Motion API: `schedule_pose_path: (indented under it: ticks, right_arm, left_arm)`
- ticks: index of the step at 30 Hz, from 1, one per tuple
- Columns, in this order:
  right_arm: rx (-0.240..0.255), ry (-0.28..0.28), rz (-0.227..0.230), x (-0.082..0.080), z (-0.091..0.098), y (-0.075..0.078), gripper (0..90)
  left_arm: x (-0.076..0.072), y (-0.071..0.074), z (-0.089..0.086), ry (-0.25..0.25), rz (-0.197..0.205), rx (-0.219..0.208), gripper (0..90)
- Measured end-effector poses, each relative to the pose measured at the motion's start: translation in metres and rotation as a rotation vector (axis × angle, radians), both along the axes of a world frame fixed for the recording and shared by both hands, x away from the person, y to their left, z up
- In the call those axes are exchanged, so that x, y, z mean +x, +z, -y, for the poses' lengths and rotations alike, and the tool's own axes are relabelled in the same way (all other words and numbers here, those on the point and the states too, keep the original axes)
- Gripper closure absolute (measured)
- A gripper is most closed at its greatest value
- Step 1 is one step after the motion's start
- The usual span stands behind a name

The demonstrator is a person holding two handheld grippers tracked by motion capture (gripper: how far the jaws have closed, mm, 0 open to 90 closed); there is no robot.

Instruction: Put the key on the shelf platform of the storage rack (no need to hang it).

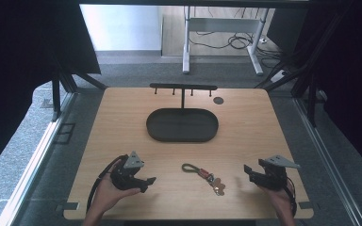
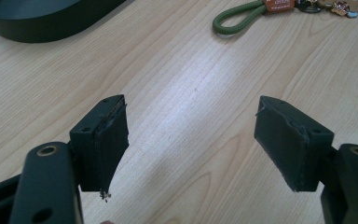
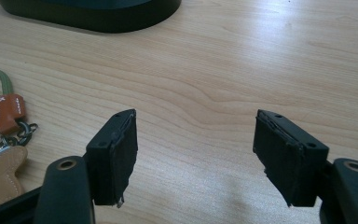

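A keychain (image 1: 203, 173) with a green cord loop, an orange-brown tag and keys lies on the wooden table near the front edge, between my two grippers. My left gripper (image 1: 150, 181) rests to its left, held in a hand, jaws open toward the keychain. In the left gripper view the jaws (image 2: 191, 140) stand wide with bare wood between them and the keychain (image 2: 261, 11) farther off. My right gripper (image 1: 248, 170) sits to the keychain's right, also open. In the right gripper view its jaws (image 3: 196, 149) hold nothing, and the keychain (image 3: 4, 126) lies to their left.
A black oval tray (image 1: 181, 138) sits at the table's middle, with a black T-shaped hook rack (image 1: 183, 87) rising behind it. A small dark disc (image 1: 218, 100) lies at the back right. The tray's wall (image 2: 37, 28) (image 3: 98, 18) shows at the top of both gripper views.
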State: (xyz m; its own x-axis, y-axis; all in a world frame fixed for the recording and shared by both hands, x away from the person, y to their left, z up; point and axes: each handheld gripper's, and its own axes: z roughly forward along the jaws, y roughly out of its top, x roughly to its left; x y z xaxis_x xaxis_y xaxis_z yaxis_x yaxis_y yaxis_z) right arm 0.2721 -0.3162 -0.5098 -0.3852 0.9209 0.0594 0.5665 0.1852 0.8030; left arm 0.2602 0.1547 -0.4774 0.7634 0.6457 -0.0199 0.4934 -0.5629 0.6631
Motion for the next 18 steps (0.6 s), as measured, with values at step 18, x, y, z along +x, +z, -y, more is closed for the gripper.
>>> schedule_pose_path:
  ticks: [18]
  right_arm:
    - [-0.044, 0.094, -0.04, -0.012, -0.013, 0.019, 36.8]
  left_arm:
    - [0.0, -0.001, -0.001, 0.004, -0.003, 0.0, 26.5]
